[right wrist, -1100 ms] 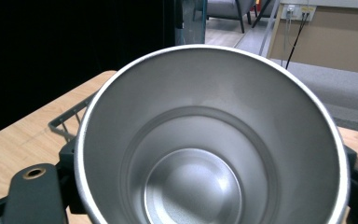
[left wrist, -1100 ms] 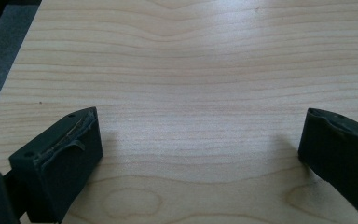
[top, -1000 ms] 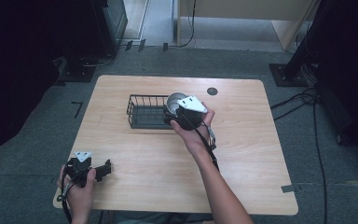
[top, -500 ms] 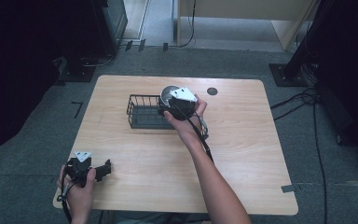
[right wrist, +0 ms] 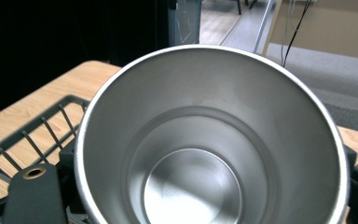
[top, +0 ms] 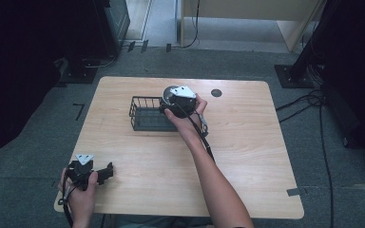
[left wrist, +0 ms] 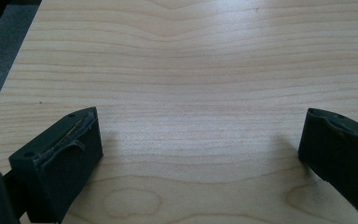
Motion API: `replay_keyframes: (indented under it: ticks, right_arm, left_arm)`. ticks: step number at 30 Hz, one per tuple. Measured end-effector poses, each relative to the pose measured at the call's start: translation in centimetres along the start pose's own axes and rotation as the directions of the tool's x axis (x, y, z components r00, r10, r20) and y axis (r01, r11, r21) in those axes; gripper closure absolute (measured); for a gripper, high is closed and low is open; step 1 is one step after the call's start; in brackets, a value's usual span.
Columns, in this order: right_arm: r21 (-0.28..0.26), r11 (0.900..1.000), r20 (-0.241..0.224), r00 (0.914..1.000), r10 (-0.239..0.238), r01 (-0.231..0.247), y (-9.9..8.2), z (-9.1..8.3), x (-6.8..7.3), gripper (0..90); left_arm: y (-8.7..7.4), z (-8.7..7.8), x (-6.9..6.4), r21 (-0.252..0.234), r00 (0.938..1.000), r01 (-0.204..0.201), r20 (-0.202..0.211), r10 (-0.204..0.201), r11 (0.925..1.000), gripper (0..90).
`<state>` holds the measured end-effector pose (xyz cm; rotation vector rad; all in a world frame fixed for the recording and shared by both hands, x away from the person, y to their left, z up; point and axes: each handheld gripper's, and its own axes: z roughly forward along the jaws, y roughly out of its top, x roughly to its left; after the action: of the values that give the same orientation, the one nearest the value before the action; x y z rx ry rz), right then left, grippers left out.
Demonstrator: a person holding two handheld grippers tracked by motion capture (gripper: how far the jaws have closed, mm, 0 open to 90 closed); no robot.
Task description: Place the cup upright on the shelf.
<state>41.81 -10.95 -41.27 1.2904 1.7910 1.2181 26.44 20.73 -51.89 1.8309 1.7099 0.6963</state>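
A steel cup [right wrist: 209,140] with an empty, shiny inside sits between my right gripper's jaws, mouth toward the camera. In the high view my right gripper [top: 171,102] holds this cup [top: 169,91] at the right end of a black wire basket [top: 145,116], shut on it. Whether the cup touches the basket I cannot tell. The basket's rim and bars [right wrist: 32,135] lie just left of and below the cup. My left gripper [top: 105,172] rests near the table's front left corner, its jaws wide apart over bare wood [left wrist: 200,149], nothing between the fingers [left wrist: 60,154].
The light wooden table [top: 247,156] has a dark round grommet [top: 216,92] near its far edge. Grey carpet surrounds it, with cables and stand bases on the floor at the right [top: 313,104]. A cable trails from the right gripper along the forearm.
My right gripper has carried the cup leftward and slightly away from me, to the basket's right end. The left hand has stayed still.
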Motion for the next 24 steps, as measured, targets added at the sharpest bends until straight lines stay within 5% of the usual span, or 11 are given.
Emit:
replay_keyframes:
  ticks: [24]
  right_arm:
    - [0.148, 0.9889, 0.003, 1.0, 0.0, -0.001, -2.1, 2.8, 0.2, 18.1]
  left_arm:
    - [0.0, 0.0, 0.0, 0.0, 1.0, 0.0, 0.0, 0.0, 1.0, 0.0]
